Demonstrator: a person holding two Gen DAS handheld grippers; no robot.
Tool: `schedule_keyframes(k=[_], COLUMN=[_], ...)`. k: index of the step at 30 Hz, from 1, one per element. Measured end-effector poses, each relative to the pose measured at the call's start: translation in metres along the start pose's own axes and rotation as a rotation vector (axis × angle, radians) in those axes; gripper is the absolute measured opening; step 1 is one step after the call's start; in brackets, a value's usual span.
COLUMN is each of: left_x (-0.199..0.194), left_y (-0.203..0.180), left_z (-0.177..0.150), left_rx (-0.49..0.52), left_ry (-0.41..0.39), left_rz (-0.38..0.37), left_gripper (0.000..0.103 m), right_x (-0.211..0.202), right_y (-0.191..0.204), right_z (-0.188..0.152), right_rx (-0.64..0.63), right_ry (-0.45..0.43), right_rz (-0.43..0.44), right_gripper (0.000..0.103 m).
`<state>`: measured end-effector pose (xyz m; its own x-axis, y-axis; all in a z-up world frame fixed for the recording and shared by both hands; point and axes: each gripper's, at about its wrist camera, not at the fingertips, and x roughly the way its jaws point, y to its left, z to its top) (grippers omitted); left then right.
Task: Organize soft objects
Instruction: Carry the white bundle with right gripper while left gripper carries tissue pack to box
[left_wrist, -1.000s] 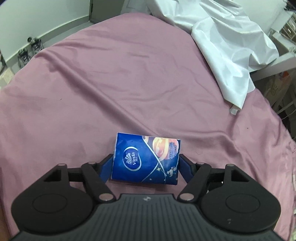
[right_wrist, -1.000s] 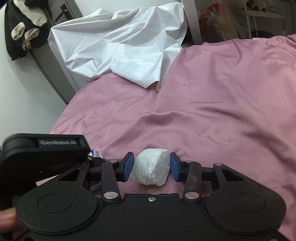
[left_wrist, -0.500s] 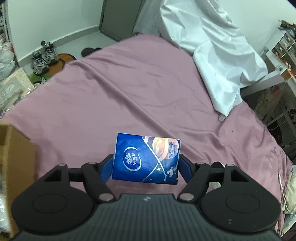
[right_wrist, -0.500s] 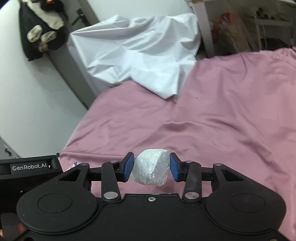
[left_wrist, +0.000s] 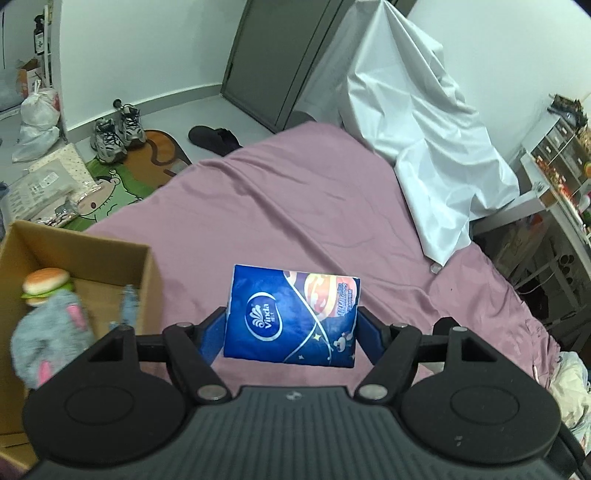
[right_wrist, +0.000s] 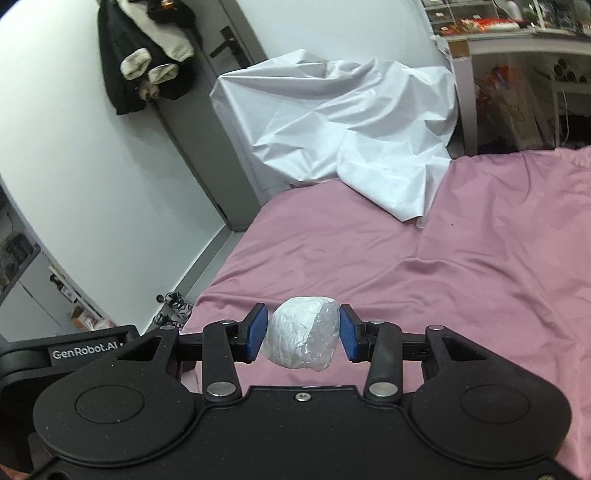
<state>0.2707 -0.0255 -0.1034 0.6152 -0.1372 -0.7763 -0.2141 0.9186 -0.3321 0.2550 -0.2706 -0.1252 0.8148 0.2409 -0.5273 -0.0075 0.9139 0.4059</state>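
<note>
Left gripper (left_wrist: 291, 328) clamped on blue plastic-wrapped Vinda tissue pack (left_wrist: 292, 319), held above pink bedsheet (left_wrist: 295, 206), beside open brown cardboard box (left_wrist: 147, 273) holding grey plush toy (left_wrist: 51, 332) and foam burger (left_wrist: 44, 286). Right gripper (right_wrist: 300, 336) pinching white crumpled plastic-wrapped ball (right_wrist: 301, 341) above same sheet.

Both grippers rose from the pink bedspread (left_wrist: 295, 206). The left gripper (left_wrist: 291, 328) carried its blue tissue pack (left_wrist: 291, 314) up and beside a cardboard box (left_wrist: 147, 280) that came into view; the right gripper (right_wrist: 300, 338) lifted its white wad (right_wrist: 300, 338) clear of the bedspread.
</note>
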Motion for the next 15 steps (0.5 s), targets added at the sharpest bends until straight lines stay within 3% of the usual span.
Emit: schedule_keyframes(k=[15], left_x=[-0.053], left_y=[0.056], left_z=[0.001], left_rx=[-0.048], left_ry=[-0.063], left_rz=[-0.03], left_gripper=[0.071], right_x=[-0.03], right_y=[0.057], right_z=[-0.018], right_rx=[-0.061], right_ry=[-0.017], right_rz=[0.04], right_gripper=[0.042])
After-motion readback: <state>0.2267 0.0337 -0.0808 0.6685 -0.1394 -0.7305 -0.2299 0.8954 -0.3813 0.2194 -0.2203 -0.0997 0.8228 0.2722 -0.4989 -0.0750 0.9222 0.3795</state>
